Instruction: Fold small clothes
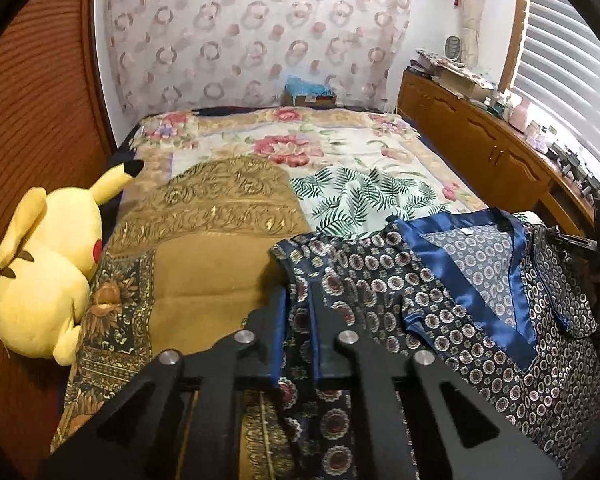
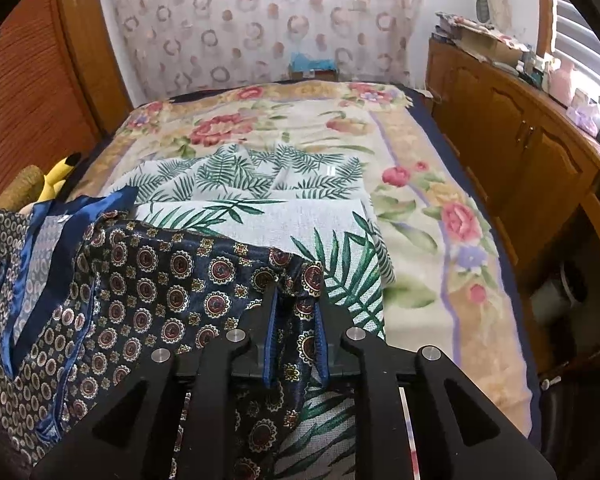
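A navy satin top (image 1: 460,300) with a medallion print and a shiny blue V-neck trim is held up over the bed. My left gripper (image 1: 298,312) is shut on its left shoulder edge. My right gripper (image 2: 296,308) is shut on its right shoulder edge, and the top (image 2: 148,280) spreads away to the left in that view. The right gripper also shows at the far right of the left wrist view (image 1: 592,244). The lower part of the top is hidden below the grippers.
A green fern-print cloth (image 2: 260,184) lies on the bed behind the top. The bed has a floral blanket (image 2: 440,208) and a brown patterned blanket (image 1: 204,240). A yellow plush toy (image 1: 48,272) sits at the left edge. A wooden cabinet (image 2: 520,140) runs along the right.
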Tool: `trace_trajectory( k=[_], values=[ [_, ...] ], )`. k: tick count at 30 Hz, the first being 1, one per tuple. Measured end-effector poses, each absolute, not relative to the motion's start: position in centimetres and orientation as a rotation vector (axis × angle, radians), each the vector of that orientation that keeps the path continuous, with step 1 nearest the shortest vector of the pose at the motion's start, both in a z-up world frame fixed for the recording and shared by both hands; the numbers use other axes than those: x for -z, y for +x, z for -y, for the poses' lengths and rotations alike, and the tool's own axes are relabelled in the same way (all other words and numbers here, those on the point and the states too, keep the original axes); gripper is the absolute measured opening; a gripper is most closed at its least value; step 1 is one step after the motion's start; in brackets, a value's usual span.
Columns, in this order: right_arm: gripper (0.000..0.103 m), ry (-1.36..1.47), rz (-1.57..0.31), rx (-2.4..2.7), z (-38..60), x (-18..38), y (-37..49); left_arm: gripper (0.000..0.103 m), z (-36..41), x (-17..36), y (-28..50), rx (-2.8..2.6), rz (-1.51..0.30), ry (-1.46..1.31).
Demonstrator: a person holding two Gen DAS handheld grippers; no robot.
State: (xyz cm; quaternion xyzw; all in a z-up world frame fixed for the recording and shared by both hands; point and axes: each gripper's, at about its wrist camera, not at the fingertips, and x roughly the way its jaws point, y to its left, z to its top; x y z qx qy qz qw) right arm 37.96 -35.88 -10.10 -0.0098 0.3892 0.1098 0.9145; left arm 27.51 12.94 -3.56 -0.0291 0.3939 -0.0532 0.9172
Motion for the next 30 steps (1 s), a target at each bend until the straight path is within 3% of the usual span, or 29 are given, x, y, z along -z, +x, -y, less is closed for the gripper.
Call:
trace_trajectory(
  k=[14, 19, 30],
  values=[
    [0.013, -0.034, -0.8, -0.221, 35.7, 10.3, 37.9, 0.0, -9.9, 1.7, 24.4, 0.153, -0.737, -0.042],
    [0.003, -0.092, -0.78, -0.244, 34.2, 10.0, 37.0, 0.0, -8.7, 0.9, 22.1, 0.175, -0.709, -0.031],
    [0.001, -0.075, -0.559, -0.329, 31.8, 3.1, 28.3, 0.0, -9.4, -1.6, 14.6, 0.147, -0.597, -0.046]
  ],
)
